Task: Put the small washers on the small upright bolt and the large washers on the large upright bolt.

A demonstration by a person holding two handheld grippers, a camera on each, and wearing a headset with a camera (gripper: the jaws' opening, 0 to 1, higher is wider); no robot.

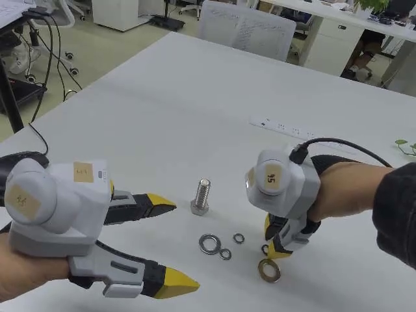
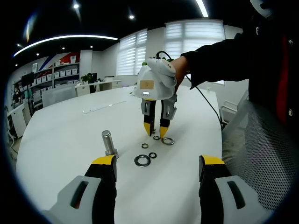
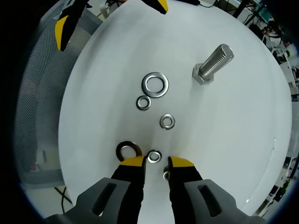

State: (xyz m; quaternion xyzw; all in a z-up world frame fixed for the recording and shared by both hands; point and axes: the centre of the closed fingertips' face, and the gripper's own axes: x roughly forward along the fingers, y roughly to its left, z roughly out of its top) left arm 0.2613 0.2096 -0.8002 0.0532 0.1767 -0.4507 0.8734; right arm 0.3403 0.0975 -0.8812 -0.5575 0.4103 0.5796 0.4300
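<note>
On the white tabletop (image 1: 195,117), a silver hex-head steel bolt (image 1: 202,195) stands upright, with a large silver steel washer (image 1: 209,244) and two small silver washers (image 1: 225,254) (image 1: 238,238) lying flat near its base. The right gripper (image 3: 156,162) points down at the table, its yellow-tipped jaws a narrow gap apart and gripping nothing. A third small silver washer (image 3: 154,156) lies between the tips, and a dark bronze-toned large washer (image 3: 127,150) lies just beside one jaw. The left gripper (image 2: 158,161) hovers on the near side of the bolt, its jaws spread wide and empty.
</note>
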